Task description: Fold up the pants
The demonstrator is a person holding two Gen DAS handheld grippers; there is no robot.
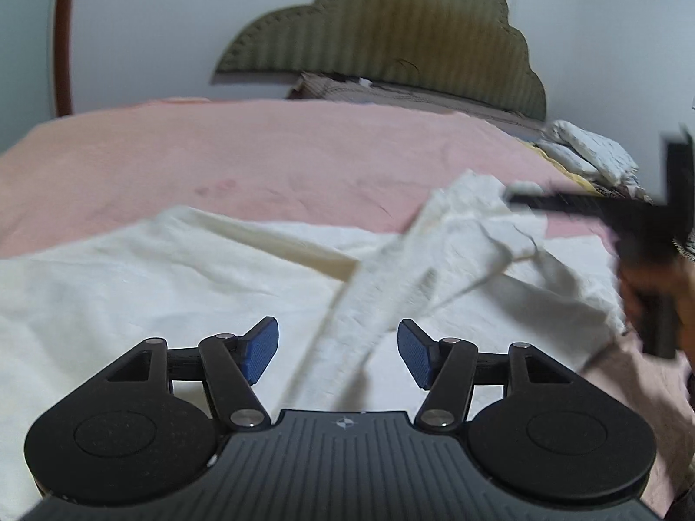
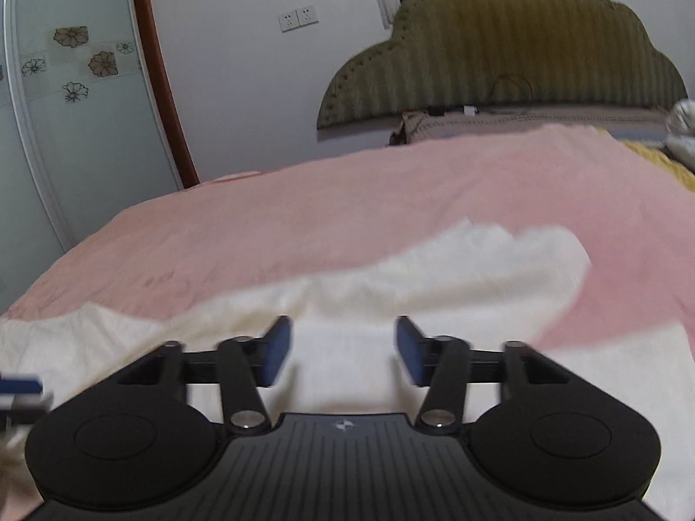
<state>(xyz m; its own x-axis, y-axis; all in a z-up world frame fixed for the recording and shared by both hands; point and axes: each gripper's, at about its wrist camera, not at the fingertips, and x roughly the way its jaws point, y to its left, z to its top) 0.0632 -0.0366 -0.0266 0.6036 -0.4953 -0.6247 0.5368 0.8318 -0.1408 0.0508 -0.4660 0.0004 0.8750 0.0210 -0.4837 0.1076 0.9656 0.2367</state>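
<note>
- Pink sheet [image 1: 269, 152] covers the bed and stretches away ahead of both tools, lightly creased, with a few faint darker marks.
- White pants [image 1: 130, 286] lie spread on the sheet, under and just ahead of the left tool [image 1: 338, 354]; its blue pads [image 1: 260, 354] stand wide apart, gripping nothing.
- One band of the pants rises between those pads and runs up to the right, where a bunched part is lifted off the bed.
- In the left view the right tool [image 1: 643, 234] shows as a dark blur at that lifted cloth; contact is unclear.
- From its own camera the right tool [image 2: 343, 349] has pads apart, with white cloth beyond and nothing between them.
- Olive padded headboard [image 2: 504, 56] with a scalloped top stands far ahead against a white wall.
- Left of it are a pair of wall sockets [image 2: 298, 18], a brown door frame [image 2: 160, 74] and a frosted panel with flower prints [image 2: 82, 65].
- Rumpled white bedding [image 1: 590, 156] sits far right.
</note>
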